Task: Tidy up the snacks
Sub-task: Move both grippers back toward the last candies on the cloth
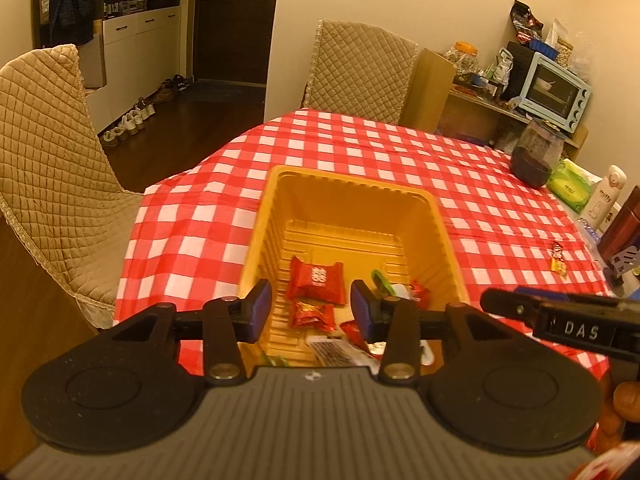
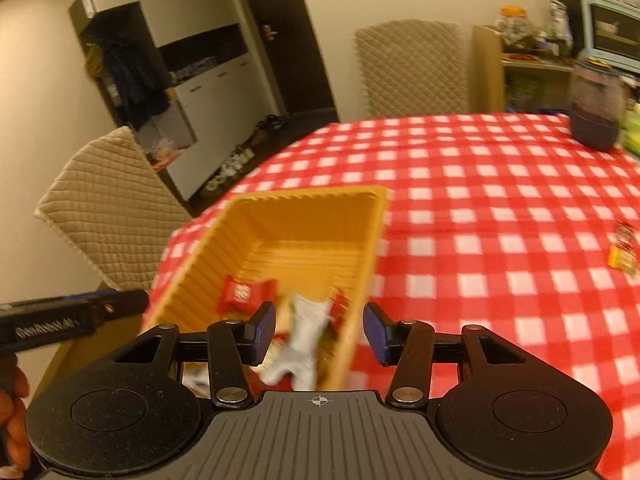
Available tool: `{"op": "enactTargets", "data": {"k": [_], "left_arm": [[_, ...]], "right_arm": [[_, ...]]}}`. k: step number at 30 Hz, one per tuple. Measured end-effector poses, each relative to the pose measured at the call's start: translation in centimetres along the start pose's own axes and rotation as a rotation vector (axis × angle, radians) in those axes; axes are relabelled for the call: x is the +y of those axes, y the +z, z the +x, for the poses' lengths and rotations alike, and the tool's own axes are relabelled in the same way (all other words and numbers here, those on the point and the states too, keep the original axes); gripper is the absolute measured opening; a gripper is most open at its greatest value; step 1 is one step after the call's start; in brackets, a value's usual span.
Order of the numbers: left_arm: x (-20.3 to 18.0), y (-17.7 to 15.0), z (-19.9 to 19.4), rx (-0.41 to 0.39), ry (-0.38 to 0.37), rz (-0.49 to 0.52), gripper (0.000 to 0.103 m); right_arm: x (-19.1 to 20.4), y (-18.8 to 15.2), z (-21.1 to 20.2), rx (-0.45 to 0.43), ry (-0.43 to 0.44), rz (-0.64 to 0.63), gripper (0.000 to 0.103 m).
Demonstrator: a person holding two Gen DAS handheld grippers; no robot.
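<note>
Both tools hang over the ribbed yellow plastic tray [image 1: 352, 200], left tool [image 1: 311, 308] and right tool [image 2: 320, 330] alike with jaws apart and nothing gripped. The red foil-wrapped candy [image 1: 316, 282] lies just ahead of the left tool's tips, inside the tray; it looks light, crinkly and slippery, so pinch the padded middle, not the twisted ends.

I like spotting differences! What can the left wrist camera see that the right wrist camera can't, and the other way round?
Only the left wrist view shows the green tissue pack and the white bottle at the table's far edge. Only the right wrist view shows a blurred white wrapper between the right gripper's open jaws. Both show the yellow tray holding red candies, the checkered tablecloth, the dark jar and the loose snack outside the tray.
</note>
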State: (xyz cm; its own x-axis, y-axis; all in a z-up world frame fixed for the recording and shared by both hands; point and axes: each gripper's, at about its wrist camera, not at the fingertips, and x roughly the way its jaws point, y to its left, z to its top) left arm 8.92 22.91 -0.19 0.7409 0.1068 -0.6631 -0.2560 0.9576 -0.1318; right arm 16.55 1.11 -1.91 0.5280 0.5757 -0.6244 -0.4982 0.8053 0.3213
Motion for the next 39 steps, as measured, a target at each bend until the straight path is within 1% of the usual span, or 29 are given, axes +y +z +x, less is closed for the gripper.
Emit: {"op": "enactTargets", "data": {"k": [7, 11, 18, 24, 28, 39], "left_arm": [[-2.5, -0.7, -1.1, 0.002, -0.028, 0.02, 0.048], [-4.3, -1.2, -1.6, 0.003, -0.046, 0.039, 0.051], [-7.2, -1.6, -2.2, 0.001, -0.083, 0.073, 0.06], [-9.5, -1.9, -2.4, 0.002, -0.113, 0.103, 0.063], [-10.9, -2.0, -2.3, -0.001, -0.138, 0.11, 0.07], [-15.3, -2.0, -0.3, 0.02, -0.218, 0.141, 0.07]], "right_arm": [[-2.7, -2.0, -3.7, -0.002, -0.071, 0.069, 0.051], [-4.1, -2.7, -5.7, -0.011, -0.1, 0.091, 0.052], [-6.0, -3.2, -8.7, -0.038, -0.144, 0.129, 0.053], [-7.6, -3.7, -10.8, -0.061, -0.174, 0.155, 0.054], [-8.7, -3.9, -11.8, -0.072, -0.195, 0.18, 0.054], [-12.7, -4.5, -13.7, -0.102, -0.271, 0.248, 0.055]]}}
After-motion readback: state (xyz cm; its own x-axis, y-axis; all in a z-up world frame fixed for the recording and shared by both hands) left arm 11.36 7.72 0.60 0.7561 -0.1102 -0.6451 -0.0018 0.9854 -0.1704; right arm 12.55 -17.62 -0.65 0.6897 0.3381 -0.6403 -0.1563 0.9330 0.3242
